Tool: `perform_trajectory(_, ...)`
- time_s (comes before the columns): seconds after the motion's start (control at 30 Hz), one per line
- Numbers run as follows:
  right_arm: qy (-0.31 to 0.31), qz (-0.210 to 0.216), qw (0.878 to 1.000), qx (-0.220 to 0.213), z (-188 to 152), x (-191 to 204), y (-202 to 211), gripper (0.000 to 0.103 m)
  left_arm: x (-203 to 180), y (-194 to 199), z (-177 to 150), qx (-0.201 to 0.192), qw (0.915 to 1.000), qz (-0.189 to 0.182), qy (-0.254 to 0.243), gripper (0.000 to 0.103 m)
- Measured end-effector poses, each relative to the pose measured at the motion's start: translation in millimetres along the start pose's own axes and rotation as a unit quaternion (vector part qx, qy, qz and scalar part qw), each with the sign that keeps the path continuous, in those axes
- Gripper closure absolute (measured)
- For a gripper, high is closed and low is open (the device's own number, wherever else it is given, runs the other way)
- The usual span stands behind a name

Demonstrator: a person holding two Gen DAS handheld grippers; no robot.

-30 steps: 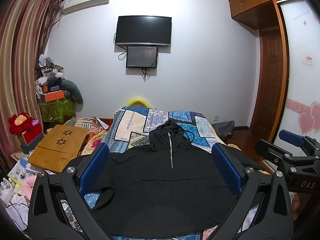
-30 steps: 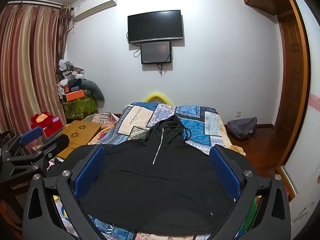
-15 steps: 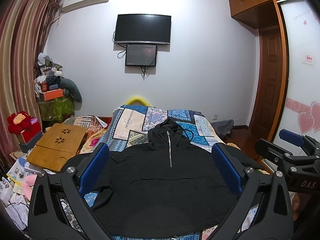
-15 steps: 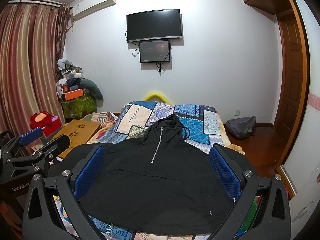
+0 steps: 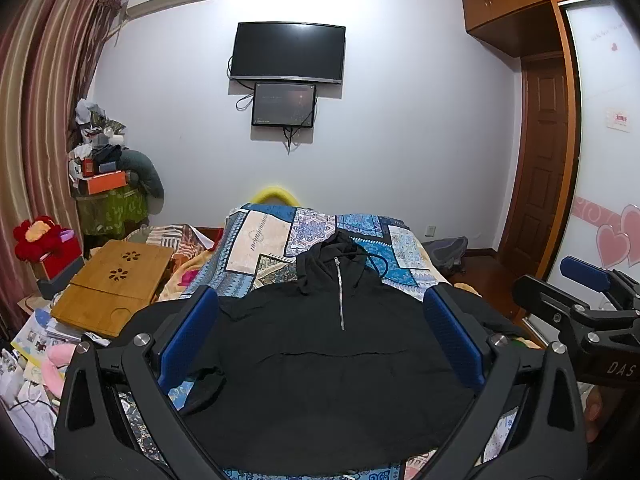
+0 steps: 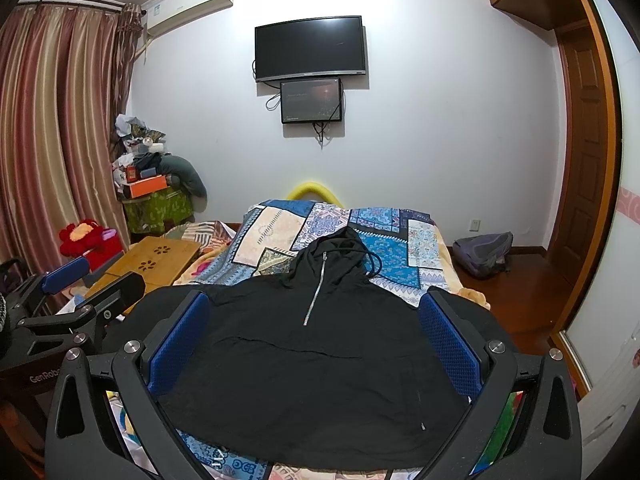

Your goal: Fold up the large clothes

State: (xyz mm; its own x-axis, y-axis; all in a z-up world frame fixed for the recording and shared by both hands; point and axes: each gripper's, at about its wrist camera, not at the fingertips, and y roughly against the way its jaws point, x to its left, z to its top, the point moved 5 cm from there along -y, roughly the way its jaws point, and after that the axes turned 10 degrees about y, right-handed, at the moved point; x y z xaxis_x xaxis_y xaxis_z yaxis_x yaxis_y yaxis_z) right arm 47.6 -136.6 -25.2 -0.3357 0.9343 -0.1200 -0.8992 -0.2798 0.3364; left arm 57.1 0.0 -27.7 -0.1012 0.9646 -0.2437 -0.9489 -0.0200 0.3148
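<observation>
- Almost nothing has moved since the earlier frames: both views have only shifted a little, and the black hoodie (image 5: 320, 360) lies on the bed as before.
- It lies spread flat with the front up, the hood (image 5: 336, 256) toward the far wall and the hem toward the cameras.
- A silver zipper (image 5: 341, 296) runs down from the neck and stops in the upper chest; a dark drawstring (image 6: 374, 264) loops on the right of the hood.
- Its cloth is mostly smooth, with one long crease across the middle; on the left, a small part of the cloth is folded near the blue pad.
- The hem reaches close to the near edge of the bed; a narrow strip of the patchwork quilt (image 5: 264, 236) shows beneath it.
- Beyond the hood, the far half of the quilt is uncovered.
- The left hand-held gripper (image 5: 320, 320) is released, its blue pads wide apart above the hoodie, holding nothing.
- The right hand-held gripper (image 6: 316, 320) is also released and holds nothing; it hovers beside the left one.
- On the left of the bed stands a wooden folding table (image 5: 112, 280) among piled things; on the right the wooden floor is open, with a grey backpack (image 6: 484, 252) by the wall.
</observation>
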Motion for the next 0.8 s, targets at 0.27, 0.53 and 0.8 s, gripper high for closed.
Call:
perform_trajectory(0.27,0.002,0.0,1.0,0.005,-1.7,0.2,-3.6,0.0,0.5,-1.0,0.6,0.001,1.0,0.0,0.0,0.0)
perform_trajectory(0.53,0.004,0.001,1.0,0.008,-0.2,-0.1,-4.2,0.0,1.6,-2.7,-1.0,0.002,1.0,0.0,0.002,0.0)
perform_trajectory(0.8,0.007,0.001,1.0,0.011,-1.1,-0.6,-5.1,0.0,3.1,-9.0,-0.8,0.005,1.0,0.001,0.006,0.0)
